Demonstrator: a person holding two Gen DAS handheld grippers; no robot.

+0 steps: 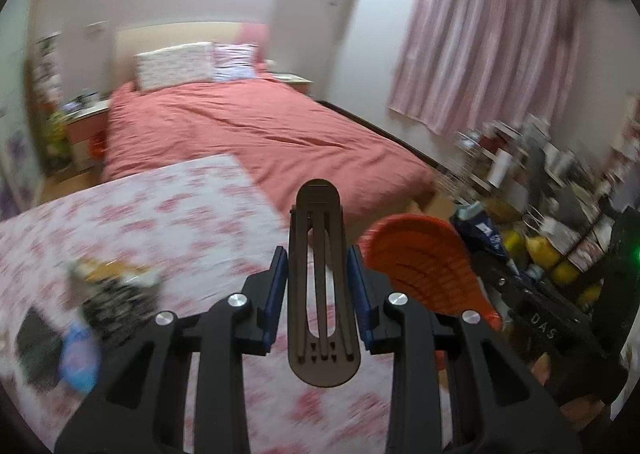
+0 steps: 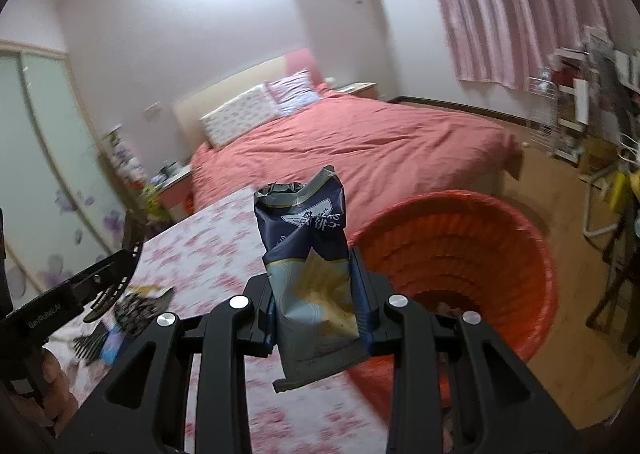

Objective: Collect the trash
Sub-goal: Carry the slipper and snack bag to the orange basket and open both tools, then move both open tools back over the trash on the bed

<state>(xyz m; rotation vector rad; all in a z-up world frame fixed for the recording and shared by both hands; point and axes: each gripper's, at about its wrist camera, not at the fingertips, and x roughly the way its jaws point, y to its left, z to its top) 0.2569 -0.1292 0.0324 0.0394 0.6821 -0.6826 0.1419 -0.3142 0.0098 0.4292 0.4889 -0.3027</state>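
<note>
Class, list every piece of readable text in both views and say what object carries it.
"DAS": on the right gripper body, left wrist view.
"GenRobot.AI": on the left gripper body; small, partly blurred.
Snack bag: white Chinese characters, last two seemingly "饼干"; the small Latin print above is unreadable.
Nothing else is readable.

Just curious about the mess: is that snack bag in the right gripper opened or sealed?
Opened. The snack bag has a torn, crinkled top edge gaping with silver lining showing.
</note>
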